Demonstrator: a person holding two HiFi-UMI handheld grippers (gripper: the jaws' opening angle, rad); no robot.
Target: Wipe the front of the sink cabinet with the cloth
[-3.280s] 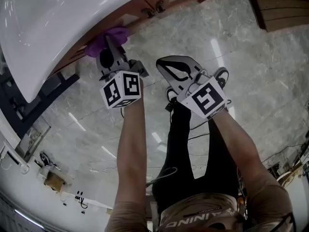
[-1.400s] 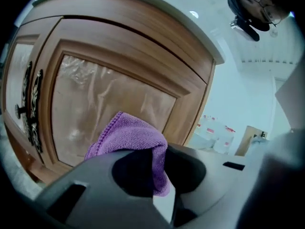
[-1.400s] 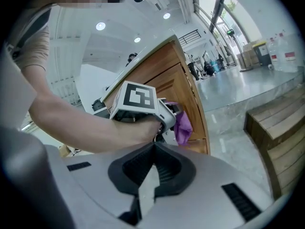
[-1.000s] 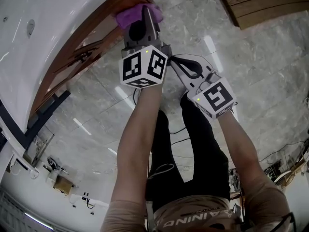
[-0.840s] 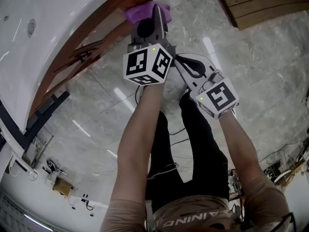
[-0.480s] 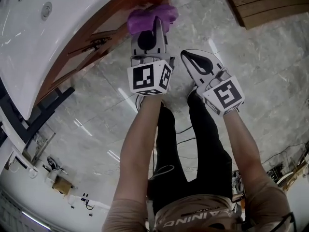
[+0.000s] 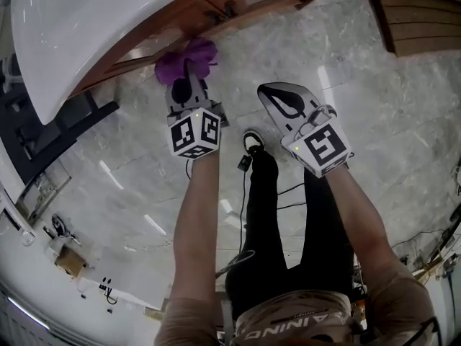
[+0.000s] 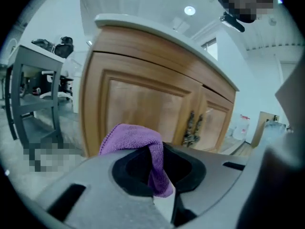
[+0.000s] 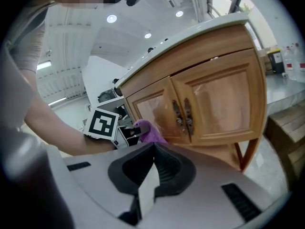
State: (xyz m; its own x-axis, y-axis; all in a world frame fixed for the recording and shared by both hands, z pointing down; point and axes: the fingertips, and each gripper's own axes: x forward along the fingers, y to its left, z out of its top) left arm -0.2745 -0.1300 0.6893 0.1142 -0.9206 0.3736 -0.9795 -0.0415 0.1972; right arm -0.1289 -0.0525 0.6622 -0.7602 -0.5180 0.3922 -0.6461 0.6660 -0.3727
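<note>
Upper middle of the head view: the left gripper [image 7: 189, 76] has its jaws closed on a purple cloth [image 7: 185, 55], held at the wooden sink cabinet [image 7: 189, 20] front. Right of centre, the right gripper [image 7: 277, 99] hangs above the marble floor [image 7: 382, 121], jaws together and empty.

Glossy marble floor with clutter at its edges.
The grey floor [image 7: 403, 121] carries a thin dark cable [image 7: 289, 188]; wood boards [image 7: 421, 16] lie at the far right, a dark metal frame [image 7: 50, 132] stands at the left, and beyond it sits what may be a small box [image 7: 69, 262].
</note>
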